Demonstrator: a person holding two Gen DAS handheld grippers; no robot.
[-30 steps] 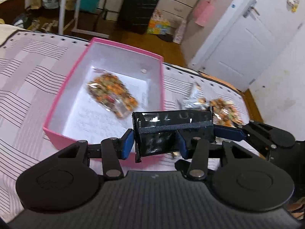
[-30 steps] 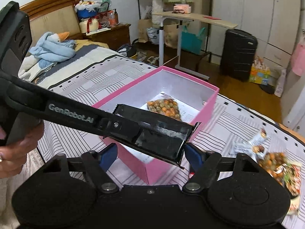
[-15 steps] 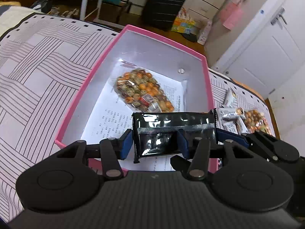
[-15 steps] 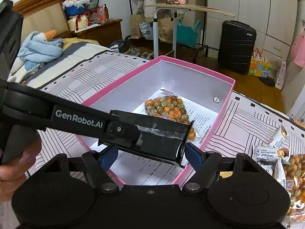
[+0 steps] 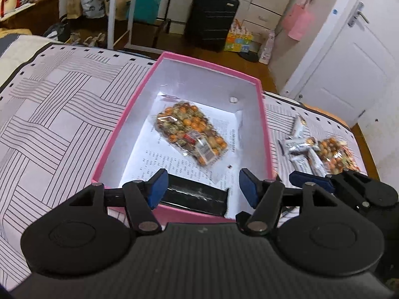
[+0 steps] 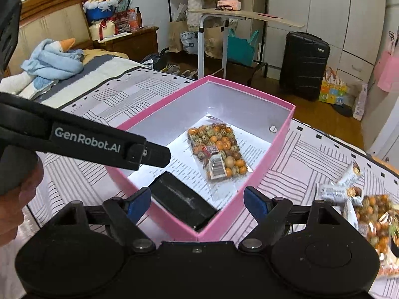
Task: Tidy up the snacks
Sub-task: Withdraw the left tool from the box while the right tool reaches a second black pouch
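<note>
A pink box stands open on the striped bed cover. Inside lie a clear bag of orange and green balls and, at the near end, a black packet. My left gripper hovers just above the black packet, its jaws opening and its pads clear of it. One of its fingers reaches over the box in the right wrist view. My right gripper hangs over the box's near corner, jaws opening, nothing gripped.
On the cover right of the box lie several small white snack bars and another bag of balls. A hand holds the left gripper. The bed's edge, a black suitcase and a folding table are beyond.
The left gripper moved over the box, opened and let go of the black packet, which now lies on the box floor. The right gripper came nearer the box.
</note>
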